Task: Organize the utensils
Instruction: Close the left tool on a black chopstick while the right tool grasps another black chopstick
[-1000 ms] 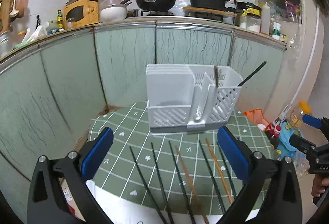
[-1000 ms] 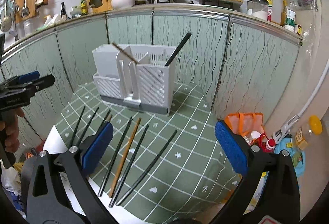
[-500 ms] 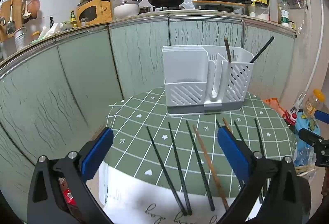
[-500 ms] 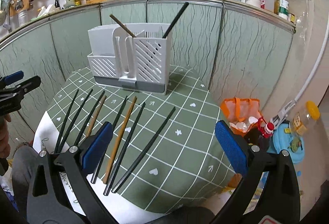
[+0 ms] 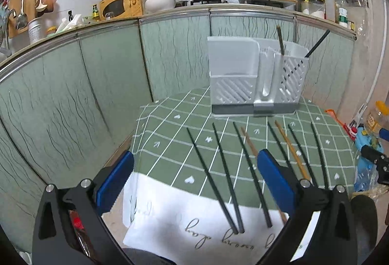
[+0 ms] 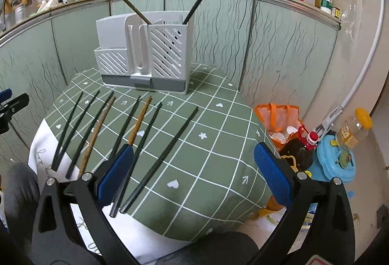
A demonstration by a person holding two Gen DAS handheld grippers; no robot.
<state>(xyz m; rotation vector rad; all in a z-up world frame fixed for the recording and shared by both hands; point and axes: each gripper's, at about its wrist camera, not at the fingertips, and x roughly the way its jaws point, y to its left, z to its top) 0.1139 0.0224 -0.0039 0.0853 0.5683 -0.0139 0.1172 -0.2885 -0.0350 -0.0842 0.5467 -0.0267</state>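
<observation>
A white and grey utensil holder (image 5: 255, 80) (image 6: 145, 53) stands at the back of the green checked tablecloth (image 5: 170, 143) (image 6: 218, 124). One wooden chopstick (image 6: 137, 11) and one black chopstick (image 6: 198, 2) lean inside it. Several black chopsticks (image 5: 211, 175) (image 6: 165, 155) and two wooden ones (image 5: 290, 150) (image 6: 139, 121) lie in a row in front of it. My left gripper (image 5: 195, 178) hovers open over the table's near left edge, holding nothing. Over the near right part, my right gripper (image 6: 194, 174) is open above the chopsticks' near ends.
Green cabinet fronts (image 5: 73, 95) curve behind the table. On the floor to the right are an orange bag (image 6: 277, 119), a dark bottle with a red cap (image 6: 301, 148), a blue round container (image 6: 338, 163) and a yellow-lidded jar (image 6: 355, 129). A white cloth (image 5: 182, 221) hangs at the front edge.
Both grippers have drawn back from the holder toward the table's front edge, so the chopsticks' near ends and the white cloth now show. Both stayed open and empty.
</observation>
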